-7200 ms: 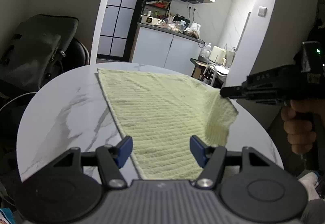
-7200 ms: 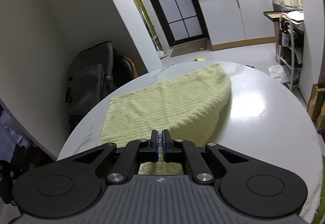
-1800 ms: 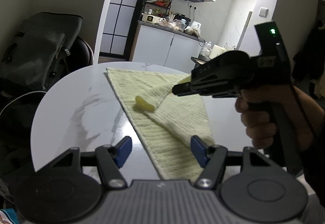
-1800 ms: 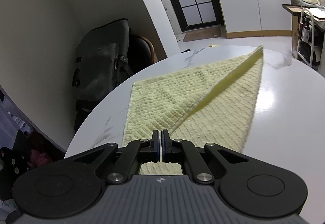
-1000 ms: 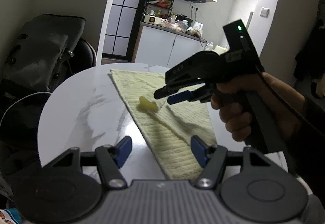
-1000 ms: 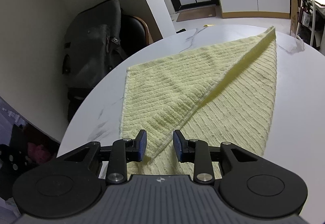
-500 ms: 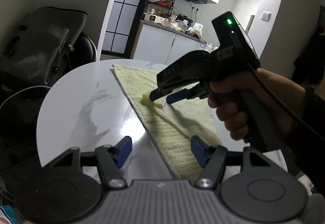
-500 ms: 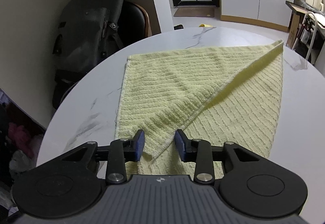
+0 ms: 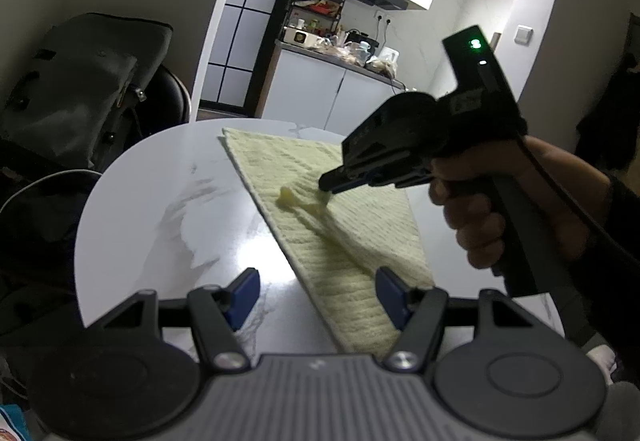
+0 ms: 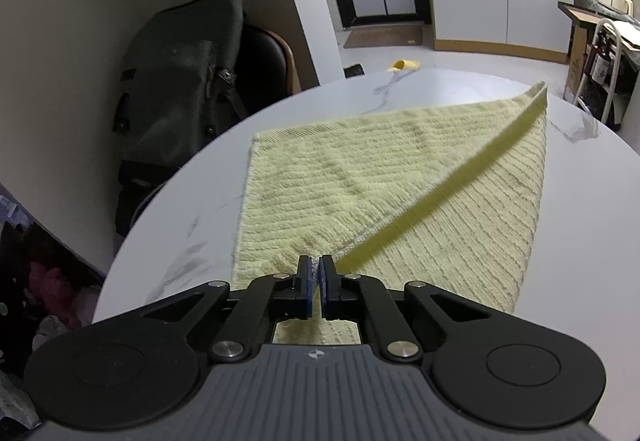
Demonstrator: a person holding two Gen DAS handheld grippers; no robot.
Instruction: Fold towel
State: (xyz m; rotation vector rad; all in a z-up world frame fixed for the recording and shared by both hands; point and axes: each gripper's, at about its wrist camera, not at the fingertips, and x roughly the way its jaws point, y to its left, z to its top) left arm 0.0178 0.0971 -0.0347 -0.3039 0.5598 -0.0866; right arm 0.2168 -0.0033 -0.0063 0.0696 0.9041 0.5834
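Observation:
A pale yellow towel (image 9: pixel 360 217) lies on the round white marble table (image 9: pixel 160 209), folded over with a loose upper flap. My right gripper (image 10: pixel 316 273) is closing its jaws, and its blue pads pinch the flap's raised corner (image 10: pixel 320 247); from there the flap's edge runs up to the far right corner. In the left wrist view, the right gripper (image 9: pixel 326 187) is tipped down onto the towel (image 10: pixel 360 177), held by a hand (image 9: pixel 500 209). My left gripper (image 9: pixel 318 289) hangs open above the towel's near end, with nothing gripped.
A dark bag (image 9: pixel 80 89) rests on a chair behind the table's left edge, also visible as the bag (image 10: pixel 180 81) in the right wrist view. A kitchen counter (image 9: pixel 340 81) stands beyond the archway. A shelf rack (image 10: pixel 600 81) sits at the far right.
The right gripper's jaws went from apart to shut on the towel's flap corner, and it dipped lower onto the towel. The left gripper stayed put and open.

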